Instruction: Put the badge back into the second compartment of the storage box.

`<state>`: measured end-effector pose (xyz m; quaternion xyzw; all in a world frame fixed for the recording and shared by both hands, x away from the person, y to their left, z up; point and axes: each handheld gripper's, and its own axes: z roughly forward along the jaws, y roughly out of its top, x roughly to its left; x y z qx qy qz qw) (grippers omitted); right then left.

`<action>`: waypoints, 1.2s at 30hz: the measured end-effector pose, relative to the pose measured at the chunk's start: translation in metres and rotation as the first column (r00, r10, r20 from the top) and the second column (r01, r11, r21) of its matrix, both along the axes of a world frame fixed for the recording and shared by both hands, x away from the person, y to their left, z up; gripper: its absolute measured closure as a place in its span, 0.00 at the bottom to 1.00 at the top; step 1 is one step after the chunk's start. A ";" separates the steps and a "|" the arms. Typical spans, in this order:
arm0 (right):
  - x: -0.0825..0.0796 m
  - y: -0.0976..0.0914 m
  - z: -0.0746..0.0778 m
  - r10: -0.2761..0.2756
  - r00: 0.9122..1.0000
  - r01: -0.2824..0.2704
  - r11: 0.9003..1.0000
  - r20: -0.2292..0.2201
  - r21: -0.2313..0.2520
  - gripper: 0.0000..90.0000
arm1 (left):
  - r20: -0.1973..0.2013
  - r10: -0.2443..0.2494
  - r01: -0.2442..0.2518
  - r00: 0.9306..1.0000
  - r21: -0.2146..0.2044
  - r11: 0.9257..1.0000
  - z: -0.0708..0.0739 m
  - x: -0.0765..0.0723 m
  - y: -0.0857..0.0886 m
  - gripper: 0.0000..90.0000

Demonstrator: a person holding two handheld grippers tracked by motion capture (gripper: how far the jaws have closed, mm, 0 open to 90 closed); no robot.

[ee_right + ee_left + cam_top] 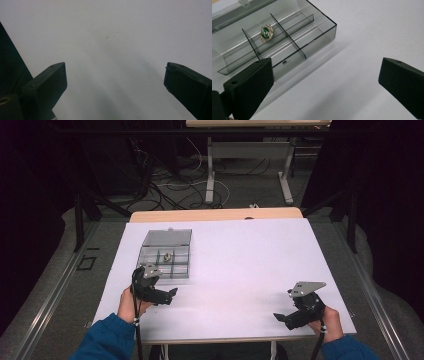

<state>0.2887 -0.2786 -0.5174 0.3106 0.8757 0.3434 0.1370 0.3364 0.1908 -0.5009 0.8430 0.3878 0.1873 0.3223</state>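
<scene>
Black jaws of the left gripper (325, 82) stand wide apart, empty, just beside the clear compartment box (322, 30). A green-stoned ring (266, 32) lies in a middle compartment. Likely next: reaching over the wall to pinch it. Right gripper (115, 80) hovers open, idle.

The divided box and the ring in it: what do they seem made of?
The divided box looks like smoke-tinted clear plastic, glossy: the table shows through its walls. The ring looks like silver-toned metal around a shiny green stone or glass; which one cannot be told.
</scene>
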 end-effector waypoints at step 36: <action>0.001 0.000 0.000 0.004 1.000 -0.004 1.000 -0.007 -0.023 0.05 | 0.017 -0.073 0.074 0.997 -0.029 0.997 -0.012 -0.061 0.015 0.00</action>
